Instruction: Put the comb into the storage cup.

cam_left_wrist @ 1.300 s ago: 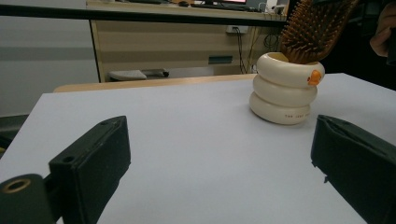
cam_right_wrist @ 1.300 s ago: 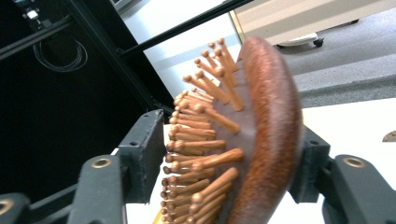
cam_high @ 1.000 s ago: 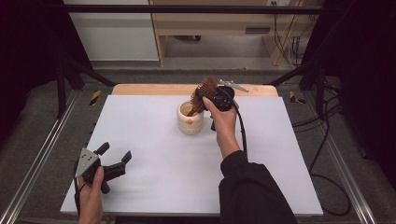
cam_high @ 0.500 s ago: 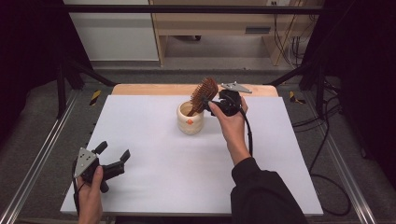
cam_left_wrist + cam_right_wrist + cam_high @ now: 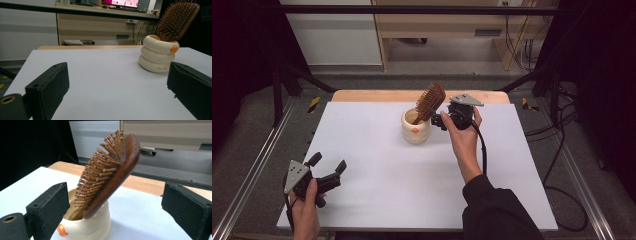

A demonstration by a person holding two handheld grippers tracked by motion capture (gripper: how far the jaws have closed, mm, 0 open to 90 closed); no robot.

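A wooden paddle hairbrush (image 5: 430, 100) stands handle-down in a cream ribbed cup (image 5: 415, 127) at the table's far middle, leaning right. My right gripper (image 5: 438, 120) is just right of the brush, jaws pointing at it. They have just been opening and stand open, with no pad touching it. In the right gripper view the brush (image 5: 112, 175) and cup (image 5: 87, 227) lie ahead between the wide-apart pads of the right gripper (image 5: 117, 206). My left gripper (image 5: 328, 162) rests open at the near left corner. Far beyond the left gripper (image 5: 117, 85) stand the cup (image 5: 158, 56) and brush (image 5: 177, 21).
The white table top (image 5: 377, 165) lies bare between the two grippers. A wooden strip (image 5: 372, 95) runs along its far edge. Metal frame rails (image 5: 257, 165) flank the table, and cables (image 5: 557, 165) trail on the floor at the right.
My right gripper has let go of the brush head and drawn back to the right. The brush stays leaning in the cup. The left gripper has not moved.
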